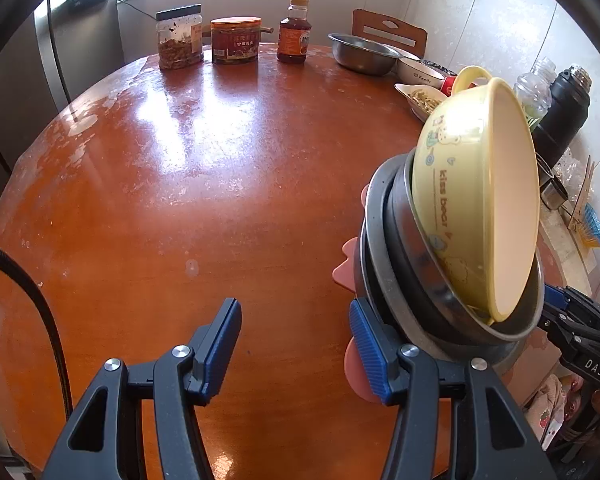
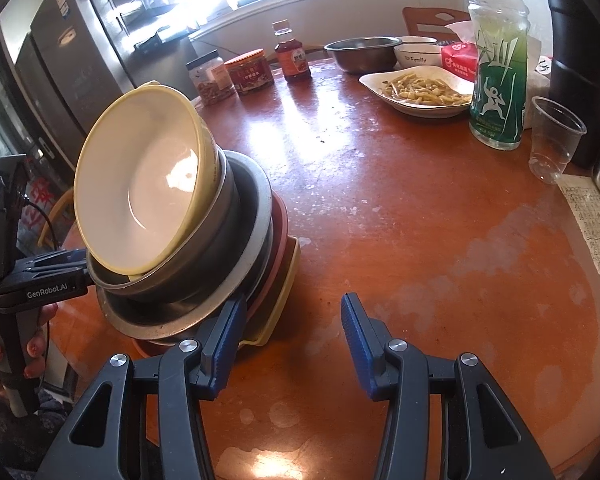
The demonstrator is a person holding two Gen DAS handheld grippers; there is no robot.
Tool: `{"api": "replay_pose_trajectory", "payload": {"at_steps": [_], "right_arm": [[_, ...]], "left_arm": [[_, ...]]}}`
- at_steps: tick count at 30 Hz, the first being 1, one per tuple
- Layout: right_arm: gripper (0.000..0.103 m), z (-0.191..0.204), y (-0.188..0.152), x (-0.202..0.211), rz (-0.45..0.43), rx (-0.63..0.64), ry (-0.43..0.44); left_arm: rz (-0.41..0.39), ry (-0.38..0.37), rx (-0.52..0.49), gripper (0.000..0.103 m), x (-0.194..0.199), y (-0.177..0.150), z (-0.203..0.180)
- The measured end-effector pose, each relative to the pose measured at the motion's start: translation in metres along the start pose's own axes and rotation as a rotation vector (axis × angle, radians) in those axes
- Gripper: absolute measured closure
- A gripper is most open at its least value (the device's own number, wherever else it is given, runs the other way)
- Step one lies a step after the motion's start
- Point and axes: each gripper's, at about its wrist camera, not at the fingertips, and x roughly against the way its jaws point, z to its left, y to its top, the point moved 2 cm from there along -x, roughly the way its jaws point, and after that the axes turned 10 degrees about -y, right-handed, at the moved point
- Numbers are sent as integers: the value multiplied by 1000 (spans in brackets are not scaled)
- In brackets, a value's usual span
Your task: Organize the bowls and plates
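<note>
- My left gripper (image 1: 296, 344) and right gripper (image 2: 290, 344) both stand released, nothing between their pads;
- the tilted stack (image 2: 204, 264), yellow bowl (image 1: 476, 196) uppermost, leans between my grippers over the table (image 1: 204, 184).

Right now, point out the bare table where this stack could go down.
Free: the broad middle of the table, between the jars and the stack. Crowded: the far right edge around the food plate and green bottle.

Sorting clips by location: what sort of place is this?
Probably a home dining area: a round wooden table with food jars, a plate of food, and a fridge by the window.
</note>
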Motion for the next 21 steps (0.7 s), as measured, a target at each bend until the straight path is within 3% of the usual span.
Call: {"api": "replay_pose_trajectory", "payload": {"at_steps": [16,19,21], "right_arm": [[45,3,-1,4,1,2,-68],[33,2,-4,16,-45,6,-114],[33,2,-6,25,-70,-6,-114]], "left_arm": [[-3,-10,29,46,7,-9,8],[-23,0,41,45,13,-14,12],[-36,20,46,45,19,-18,13]]}}
